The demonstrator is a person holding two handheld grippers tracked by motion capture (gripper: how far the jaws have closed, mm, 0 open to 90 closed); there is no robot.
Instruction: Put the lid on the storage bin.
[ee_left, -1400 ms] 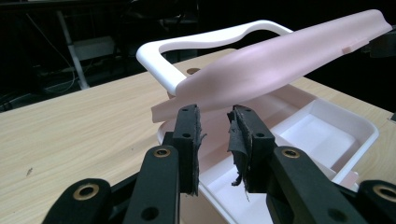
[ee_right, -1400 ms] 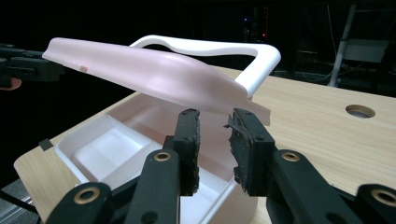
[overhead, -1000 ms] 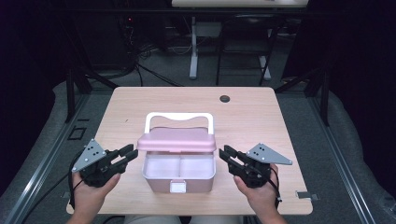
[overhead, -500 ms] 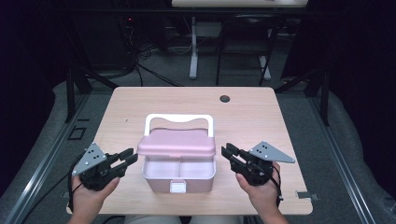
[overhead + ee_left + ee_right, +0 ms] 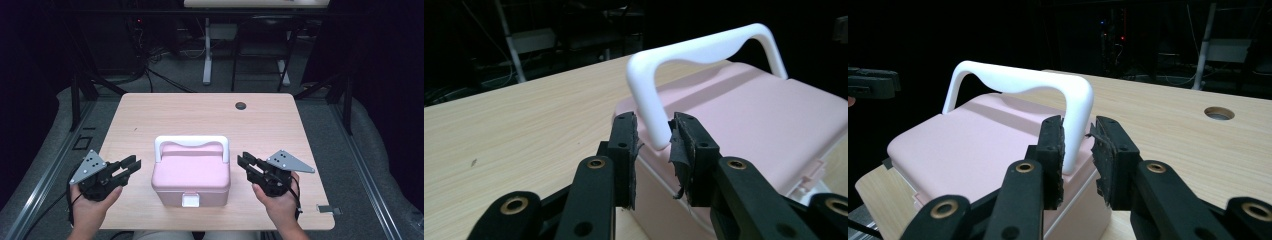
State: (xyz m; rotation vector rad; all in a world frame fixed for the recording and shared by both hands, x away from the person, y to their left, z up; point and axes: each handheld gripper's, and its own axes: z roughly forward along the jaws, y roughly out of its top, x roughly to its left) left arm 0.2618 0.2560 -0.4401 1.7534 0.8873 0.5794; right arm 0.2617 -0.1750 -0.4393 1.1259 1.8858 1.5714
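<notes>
While the pink box (image 5: 191, 177) sits on the near half of the wooden table (image 5: 200, 115), close to the person's edge and between the two grippers, its lid lies flat and shut. The body is pale pink plastic with a white latch (image 5: 190, 201) on the near face. A white handle (image 5: 191, 143) stands upright over the lid, arching from one side to the other.

The left gripper (image 5: 131, 165) is held in the left hand (image 5: 92, 205) just beside the box's left side, jaws pointing at it. Its jaws stand parted with nothing between the pads; in the left gripper view (image 5: 652, 150) the handle's near leg shows beyond the gap, apart from the pads. The right gripper (image 5: 246, 165), in the right hand (image 5: 277, 202), mirrors this on the right side, jaws likewise parted and empty (image 5: 1077, 150), clear of the box.

The table's far half is bare except for a round cable hole (image 5: 241, 106). A narrow strip of tabletop separates the box from the near edge, with open wood on both flanks.
</notes>
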